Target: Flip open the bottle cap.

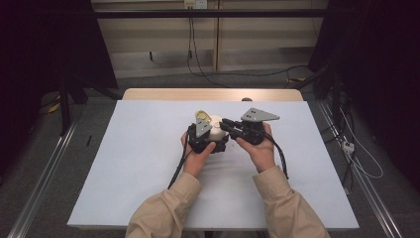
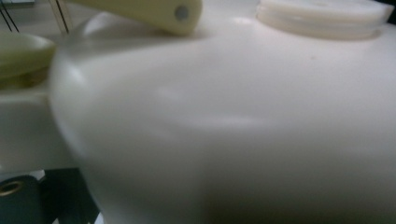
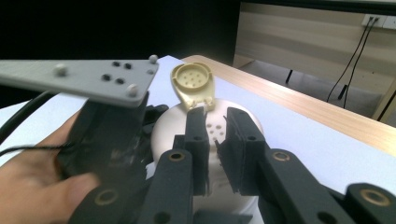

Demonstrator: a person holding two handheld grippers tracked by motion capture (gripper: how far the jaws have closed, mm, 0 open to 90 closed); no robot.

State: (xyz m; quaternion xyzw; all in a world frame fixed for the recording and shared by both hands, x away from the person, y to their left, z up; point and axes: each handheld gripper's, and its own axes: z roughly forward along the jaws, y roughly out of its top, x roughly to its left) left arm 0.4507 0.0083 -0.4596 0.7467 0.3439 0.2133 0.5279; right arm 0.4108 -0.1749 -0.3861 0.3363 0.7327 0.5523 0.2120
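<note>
White cloth-covered table (image 1: pixel 124 163) bears a round cream plastic container (image 3: pixel 177 126) at its middle. The left gripper (image 1: pixel 202 140) clasps the container's side; its yellowish perforated flip lid (image 3: pixel 192 83) stands open. Over the top, the right gripper (image 3: pixel 216 135) hangs slightly parted, grasping nothing.

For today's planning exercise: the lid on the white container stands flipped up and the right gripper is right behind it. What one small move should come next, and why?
Probably ease the right gripper a little further forward, toward the raised lid. Its jaws stand slightly apart with nothing between them, just short of the lid's hinge, while the left gripper steadies the white container.
</note>
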